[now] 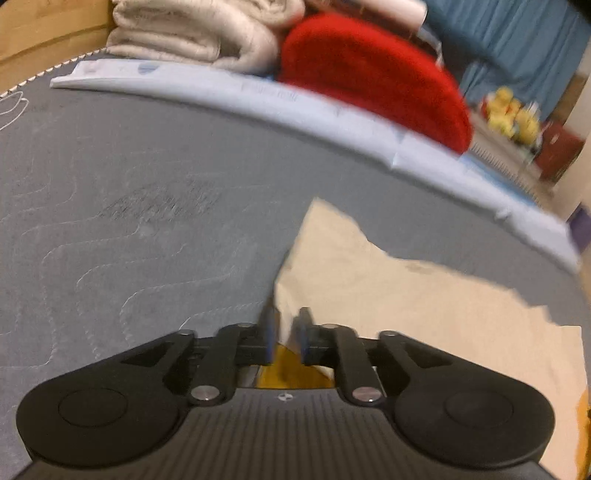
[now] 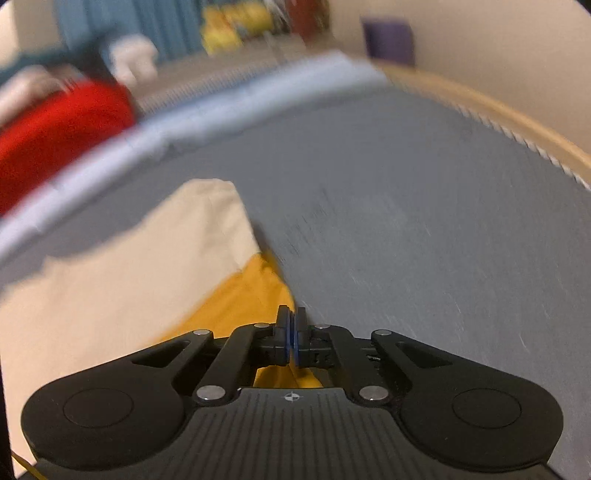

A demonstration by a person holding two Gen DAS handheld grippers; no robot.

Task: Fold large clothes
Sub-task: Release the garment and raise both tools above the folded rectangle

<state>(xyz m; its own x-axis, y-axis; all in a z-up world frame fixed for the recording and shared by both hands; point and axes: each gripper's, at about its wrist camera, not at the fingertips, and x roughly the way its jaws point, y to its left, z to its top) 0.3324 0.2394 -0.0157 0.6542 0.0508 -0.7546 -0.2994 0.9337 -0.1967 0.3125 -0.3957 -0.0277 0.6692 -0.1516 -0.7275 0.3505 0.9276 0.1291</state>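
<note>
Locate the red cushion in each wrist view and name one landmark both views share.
Left wrist: red cushion at upper centre-right, behind the pale blue sheet edge.
Right wrist: red cushion at the left edge, upper half.
Shared landmark: the pale blue sheet edge.

My left gripper (image 1: pixel 284 332) and right gripper (image 2: pixel 291 338) are matt black plastic with bright metal pivot pins and blue pads. Beneath them, a smooth matt cream cloth (image 1: pixel 406 306) with mustard-yellow fabric (image 2: pixel 251 295) lies on a grey quilted mattress (image 1: pixel 129 184). Beyond: fuzzy red fabric (image 1: pixel 369 74), wooden frame (image 1: pixel 44 33).
</note>
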